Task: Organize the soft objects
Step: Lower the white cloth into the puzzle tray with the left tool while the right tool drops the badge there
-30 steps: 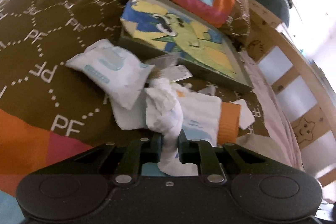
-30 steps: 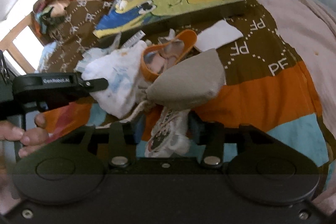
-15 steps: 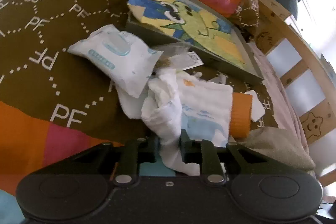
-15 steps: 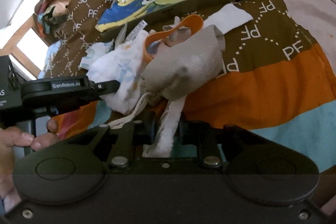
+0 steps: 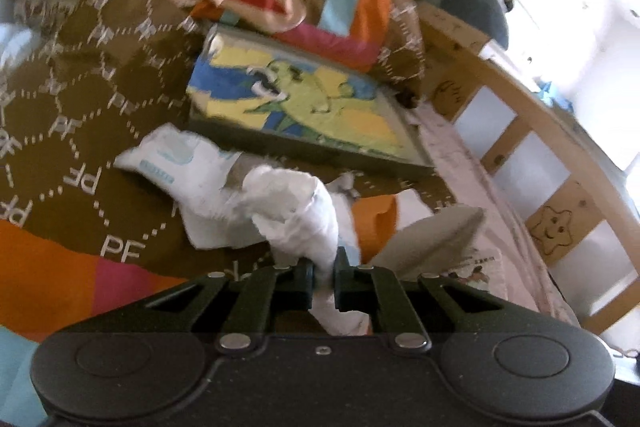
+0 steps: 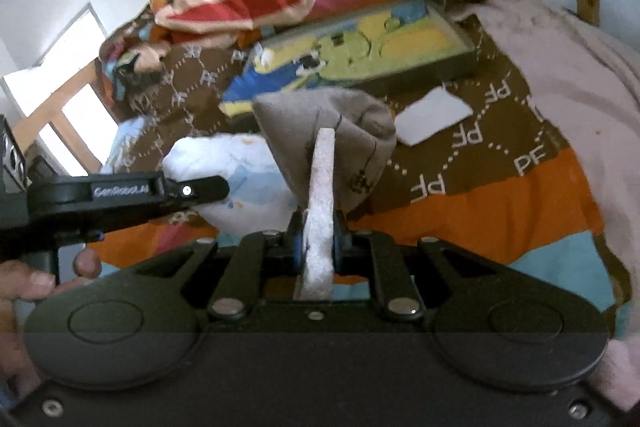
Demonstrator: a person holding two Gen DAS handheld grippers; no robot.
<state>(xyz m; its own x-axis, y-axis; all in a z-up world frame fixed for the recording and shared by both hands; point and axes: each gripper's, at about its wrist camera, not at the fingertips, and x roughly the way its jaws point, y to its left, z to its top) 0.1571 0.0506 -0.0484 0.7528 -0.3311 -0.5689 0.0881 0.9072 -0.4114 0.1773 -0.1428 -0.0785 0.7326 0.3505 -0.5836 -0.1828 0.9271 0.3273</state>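
Observation:
My left gripper (image 5: 323, 281) is shut on a bunched white cloth (image 5: 298, 211) and holds it up off the bed; the cloth also shows in the right wrist view (image 6: 236, 171). My right gripper (image 6: 318, 247) is shut on the white edge of a grey fabric piece (image 6: 324, 139), lifted above the blanket; the same piece shows at the right in the left wrist view (image 5: 432, 241). A white wipes pack (image 5: 176, 157) lies on the brown blanket. An orange-trimmed item (image 5: 374, 223) lies behind the cloth. The left gripper's body (image 6: 120, 193) shows in the right view.
A shallow grey tray with a cartoon cloth (image 5: 304, 111) lies behind the pile. A monkey-face pillow (image 6: 236, 3) sits at the head. A wooden bed rail (image 5: 532, 147) runs along the right. A white square pad (image 6: 434, 115) lies on the blanket. Pink sheet (image 6: 560, 67) at right.
Both grippers have lifted their cloths up and away from the pile. The grey piece now hangs from my right gripper instead of resting on the blanket. The views tilted toward the pillows.

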